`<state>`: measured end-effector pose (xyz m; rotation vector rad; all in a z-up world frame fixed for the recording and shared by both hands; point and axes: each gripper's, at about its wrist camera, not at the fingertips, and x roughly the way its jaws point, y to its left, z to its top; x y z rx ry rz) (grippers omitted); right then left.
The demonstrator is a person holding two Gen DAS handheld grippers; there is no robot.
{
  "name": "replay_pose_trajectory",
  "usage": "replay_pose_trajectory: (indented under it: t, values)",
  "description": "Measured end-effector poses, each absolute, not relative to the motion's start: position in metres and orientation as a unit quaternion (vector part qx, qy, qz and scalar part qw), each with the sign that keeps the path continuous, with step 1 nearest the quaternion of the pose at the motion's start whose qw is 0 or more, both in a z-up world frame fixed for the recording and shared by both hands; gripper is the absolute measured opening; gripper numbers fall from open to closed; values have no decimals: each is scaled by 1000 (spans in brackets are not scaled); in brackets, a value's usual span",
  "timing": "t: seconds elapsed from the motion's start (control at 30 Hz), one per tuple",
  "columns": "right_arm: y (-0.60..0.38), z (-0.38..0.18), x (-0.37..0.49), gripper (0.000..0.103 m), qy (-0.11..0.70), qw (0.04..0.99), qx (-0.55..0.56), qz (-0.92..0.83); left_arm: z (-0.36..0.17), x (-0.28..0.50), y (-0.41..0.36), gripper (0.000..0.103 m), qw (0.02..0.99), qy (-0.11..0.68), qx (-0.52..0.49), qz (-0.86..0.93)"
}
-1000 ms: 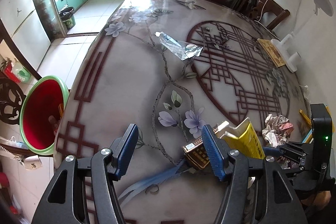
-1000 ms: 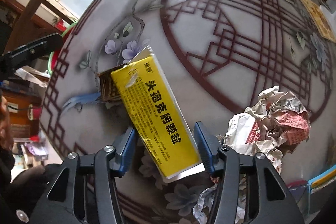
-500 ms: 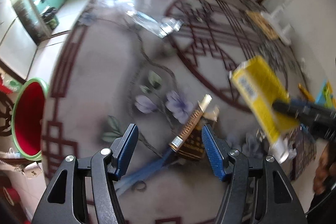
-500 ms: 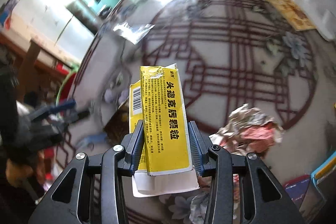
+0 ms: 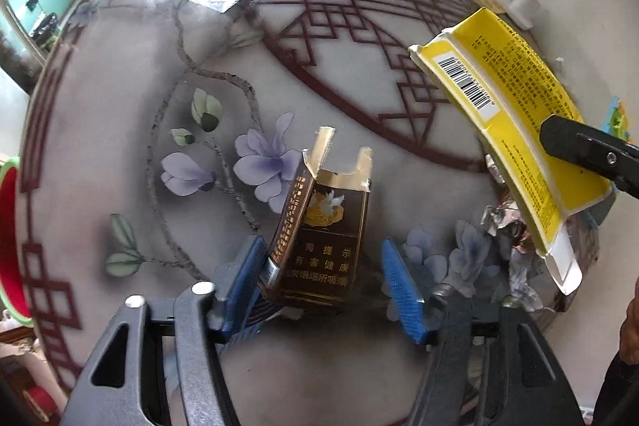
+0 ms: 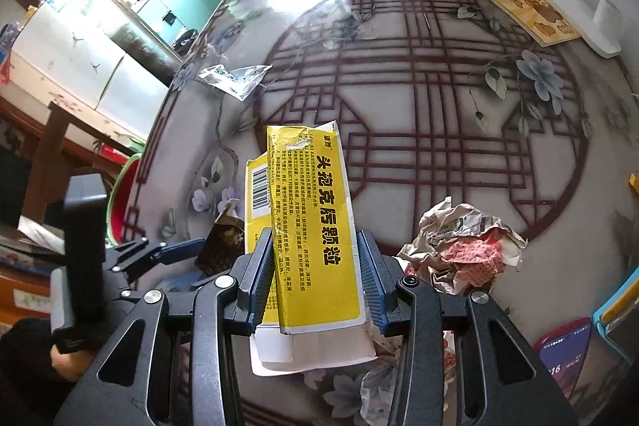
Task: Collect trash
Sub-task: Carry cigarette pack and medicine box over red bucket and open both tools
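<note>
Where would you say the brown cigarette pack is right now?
In the left wrist view, the pack stands between the left tool fingers, left of the yellow box.

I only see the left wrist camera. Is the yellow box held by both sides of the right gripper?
Observer: Yes. The right gripper has just been closing, and both pads press the yellow box.
Operator: What trash is hidden behind that box?
Observer: A crumpled paper wad on the table, right of the box.
Operator: Anything else near it?
Observer: A phone lies at the table's near right edge.
</note>
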<state>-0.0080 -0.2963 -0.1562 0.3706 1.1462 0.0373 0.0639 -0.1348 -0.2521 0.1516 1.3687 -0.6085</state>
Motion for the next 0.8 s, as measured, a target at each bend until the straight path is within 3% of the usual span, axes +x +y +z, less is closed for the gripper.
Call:
replay_pose_trajectory:
  t: [0.8]
  values:
    - [-238,-147,21,39,537,829,152,42,-178,87,-31,42,812,536,7,-229]
